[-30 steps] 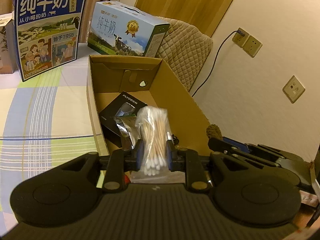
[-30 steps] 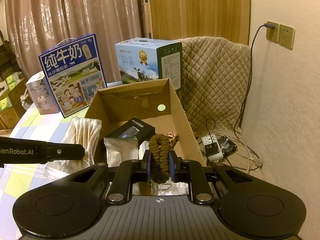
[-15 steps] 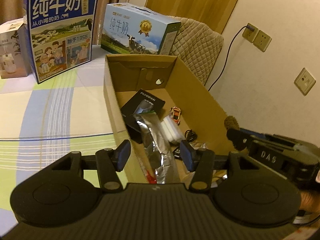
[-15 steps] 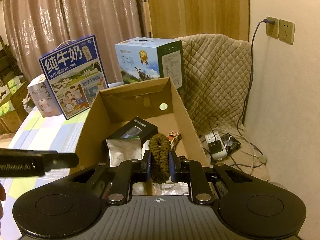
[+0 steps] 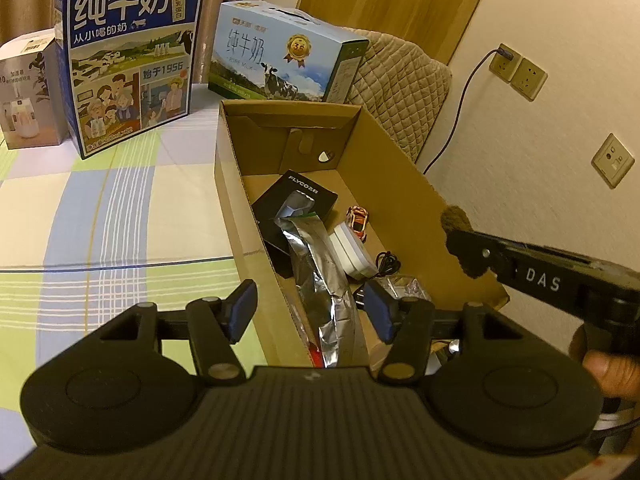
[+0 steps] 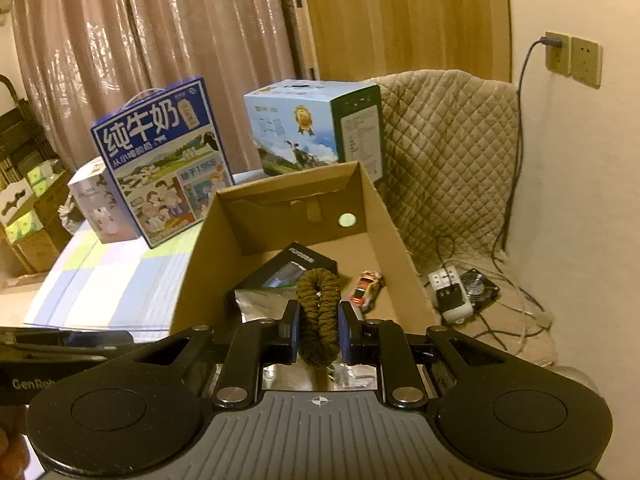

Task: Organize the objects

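Both claws (image 5: pixel 312 312) (image 6: pixel 319 332) tilted down over box (image 5: pixel 400 168)

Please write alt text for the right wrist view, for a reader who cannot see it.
The right tongs, jaws opening, have a dark olive braided fabric ring between the pads, above an open brown cardboard box holding a small orange toy car and a black product box.
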`<state>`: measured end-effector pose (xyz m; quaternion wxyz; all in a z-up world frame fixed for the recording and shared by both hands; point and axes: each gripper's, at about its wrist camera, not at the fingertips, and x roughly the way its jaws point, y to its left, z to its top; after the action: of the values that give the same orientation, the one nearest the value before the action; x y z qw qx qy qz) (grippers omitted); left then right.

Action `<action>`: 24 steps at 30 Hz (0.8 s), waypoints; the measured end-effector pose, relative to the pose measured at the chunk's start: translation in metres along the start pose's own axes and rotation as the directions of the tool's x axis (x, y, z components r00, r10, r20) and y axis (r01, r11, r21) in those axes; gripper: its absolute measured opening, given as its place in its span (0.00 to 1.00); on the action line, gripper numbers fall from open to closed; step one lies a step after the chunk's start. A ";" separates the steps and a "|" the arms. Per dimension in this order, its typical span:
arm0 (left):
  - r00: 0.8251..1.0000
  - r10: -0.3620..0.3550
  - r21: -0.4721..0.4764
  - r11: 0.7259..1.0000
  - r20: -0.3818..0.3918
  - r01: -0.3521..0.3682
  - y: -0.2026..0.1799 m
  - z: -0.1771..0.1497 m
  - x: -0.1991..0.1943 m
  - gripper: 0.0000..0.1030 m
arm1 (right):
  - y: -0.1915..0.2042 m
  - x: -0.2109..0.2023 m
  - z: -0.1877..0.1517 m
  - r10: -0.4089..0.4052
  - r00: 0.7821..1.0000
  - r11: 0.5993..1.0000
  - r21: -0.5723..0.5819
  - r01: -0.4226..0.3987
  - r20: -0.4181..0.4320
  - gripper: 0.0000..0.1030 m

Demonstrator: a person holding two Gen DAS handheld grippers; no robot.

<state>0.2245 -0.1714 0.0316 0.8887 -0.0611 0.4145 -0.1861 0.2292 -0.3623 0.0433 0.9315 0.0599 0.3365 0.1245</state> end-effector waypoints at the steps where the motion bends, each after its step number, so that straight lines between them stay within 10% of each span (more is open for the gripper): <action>1: 1.000 0.000 -0.002 1.000 0.000 0.000 0.001 0.000 0.000 0.58 | -0.002 0.000 0.001 0.029 0.999 0.999 0.021 -0.030 0.015 0.43; 2: 1.000 0.002 -0.005 1.000 0.000 -0.002 0.001 -0.001 0.000 0.59 | -0.003 -0.001 0.001 0.035 0.999 0.999 0.037 -0.037 0.032 0.71; 3: 1.000 0.003 -0.005 1.000 0.000 -0.003 0.002 -0.002 0.000 0.59 | -0.004 -0.003 0.001 0.024 0.998 0.999 0.047 -0.026 0.055 0.77; 16: 0.998 0.055 0.005 0.998 0.030 -0.055 0.014 -0.022 -0.026 0.98 | -0.009 -0.033 0.002 -0.029 0.998 0.995 0.093 0.024 0.051 0.77; 24: 0.991 0.114 0.024 0.993 0.070 -0.116 0.011 -0.044 -0.063 0.99 | 0.006 -0.067 -0.014 -0.027 1.000 0.998 0.058 0.028 -0.010 0.77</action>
<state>0.1579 -0.1351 0.0451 0.9124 -0.0310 0.3841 -0.1382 0.1694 -0.3743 0.0753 0.9294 0.0819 0.3450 0.1022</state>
